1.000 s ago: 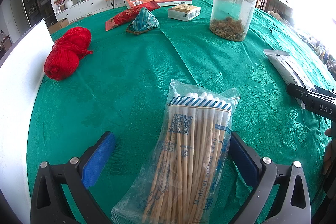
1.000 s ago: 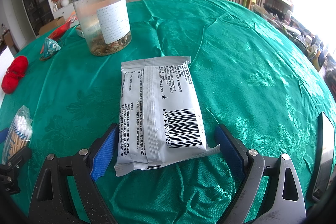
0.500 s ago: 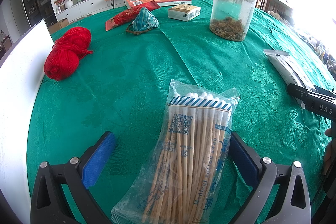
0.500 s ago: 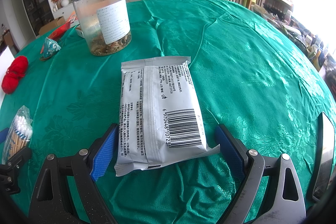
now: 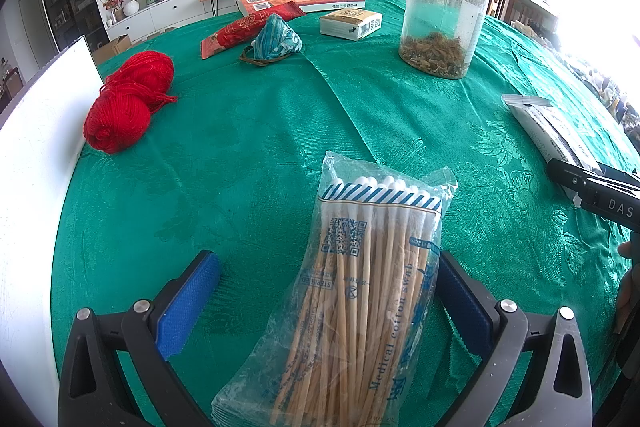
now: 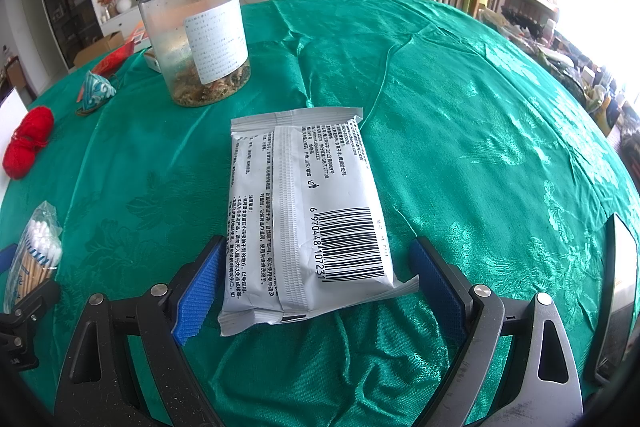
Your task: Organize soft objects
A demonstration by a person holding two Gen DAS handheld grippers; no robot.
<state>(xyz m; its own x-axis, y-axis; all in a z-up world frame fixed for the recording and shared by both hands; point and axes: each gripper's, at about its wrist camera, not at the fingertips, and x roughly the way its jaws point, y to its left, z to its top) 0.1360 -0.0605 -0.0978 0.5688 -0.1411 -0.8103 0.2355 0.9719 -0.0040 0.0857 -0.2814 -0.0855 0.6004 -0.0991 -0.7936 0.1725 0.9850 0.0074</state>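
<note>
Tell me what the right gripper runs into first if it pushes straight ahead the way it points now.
The right gripper would meet the white sealed packet first: it already lies between the open jaws on the green tablecloth. Beyond it the cloth looks free; the clear jar stands off to the left, probably outside that line.
</note>
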